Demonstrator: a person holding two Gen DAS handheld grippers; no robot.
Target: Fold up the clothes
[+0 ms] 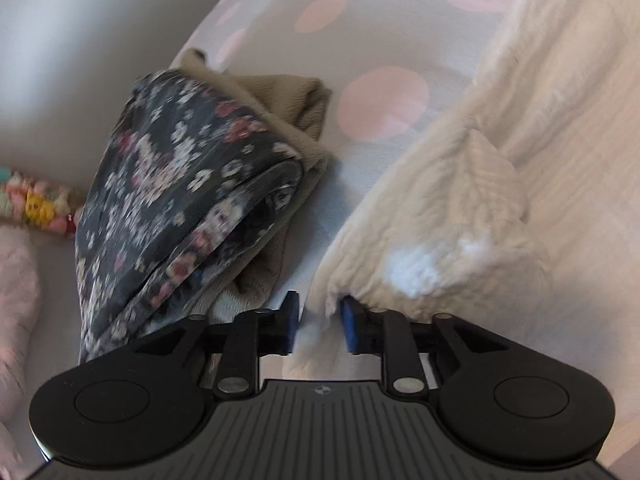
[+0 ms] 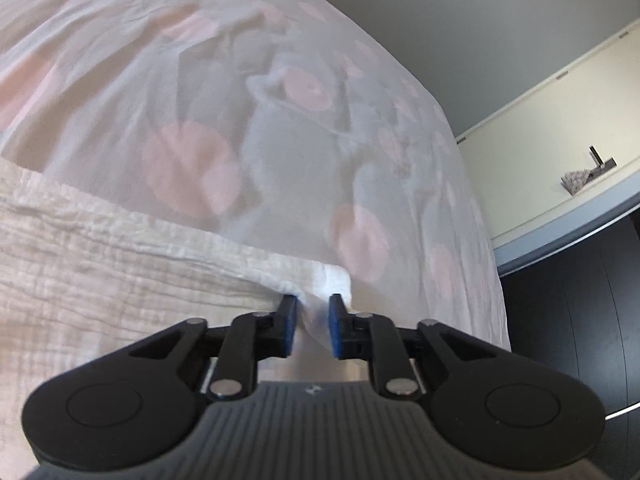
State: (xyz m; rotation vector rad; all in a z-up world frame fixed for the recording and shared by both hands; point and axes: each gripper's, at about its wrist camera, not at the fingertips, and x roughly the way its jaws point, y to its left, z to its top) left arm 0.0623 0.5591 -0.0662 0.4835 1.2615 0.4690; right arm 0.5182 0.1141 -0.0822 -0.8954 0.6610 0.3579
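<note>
- both tools sit nearest the lens, jaws parted: the left tool [image 1: 319, 324] has a cream edge between its pads with no squeeze visible, and the right tool [image 2: 312, 326] likewise straddles a cream corner without pinching it.
- cream crinkled garment [image 1: 460, 216] lies spread on the polka-dot bed sheet [image 1: 384, 104], one corner doubled over onto itself, so i judge a fold was just laid and let go.
- left of the cream garment, a floral garment [image 1: 180, 200] rests folded on top of a tan garment [image 1: 296, 104]; those two look finished.
- left to do, as i judge it: more folds on the cream garment, then stacking it.
- beyond the bed, right of the cream garment, stands a dark cabinet [image 2: 568, 320].
</note>
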